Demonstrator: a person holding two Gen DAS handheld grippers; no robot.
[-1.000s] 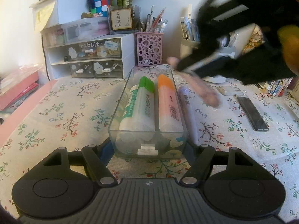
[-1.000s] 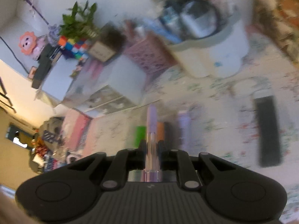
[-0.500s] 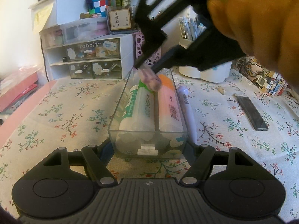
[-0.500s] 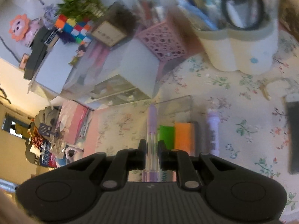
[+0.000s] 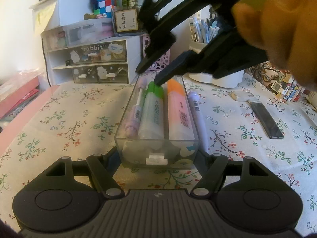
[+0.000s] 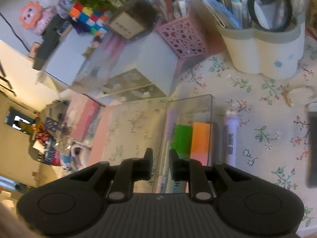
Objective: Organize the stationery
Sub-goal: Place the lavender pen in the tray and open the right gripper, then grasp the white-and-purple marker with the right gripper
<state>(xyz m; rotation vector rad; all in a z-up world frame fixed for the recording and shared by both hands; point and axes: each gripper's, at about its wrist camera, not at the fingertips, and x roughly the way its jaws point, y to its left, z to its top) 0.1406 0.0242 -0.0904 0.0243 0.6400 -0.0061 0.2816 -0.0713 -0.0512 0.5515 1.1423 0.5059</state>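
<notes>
A clear plastic tray (image 5: 158,154) sits on the floral tablecloth. My left gripper (image 5: 157,154) is shut on its near end. In the tray lie a lilac pen (image 5: 135,109), a green highlighter (image 5: 152,109) and an orange highlighter (image 5: 179,109). A white-lilac pen (image 5: 199,115) lies on the cloth right of the tray. My right gripper (image 5: 150,75) hovers open and empty above the tray's far end. In the right wrist view my right gripper (image 6: 160,158) is above the lilac pen (image 6: 168,136), beside the green highlighter (image 6: 182,136), the orange highlighter (image 6: 200,140) and the outside pen (image 6: 230,138).
A white drawer unit (image 5: 89,61) and a pink pen holder (image 6: 184,33) stand behind the tray. A white pen cup (image 6: 263,41) full of pens is at the back right. A black remote (image 5: 265,119) lies to the right. Pink folders (image 5: 17,97) lie at the left.
My right gripper carried the lilac pen over the tray, opened and let it go. The pen now lies in the tray left of the green highlighter. The left gripper has not moved.
</notes>
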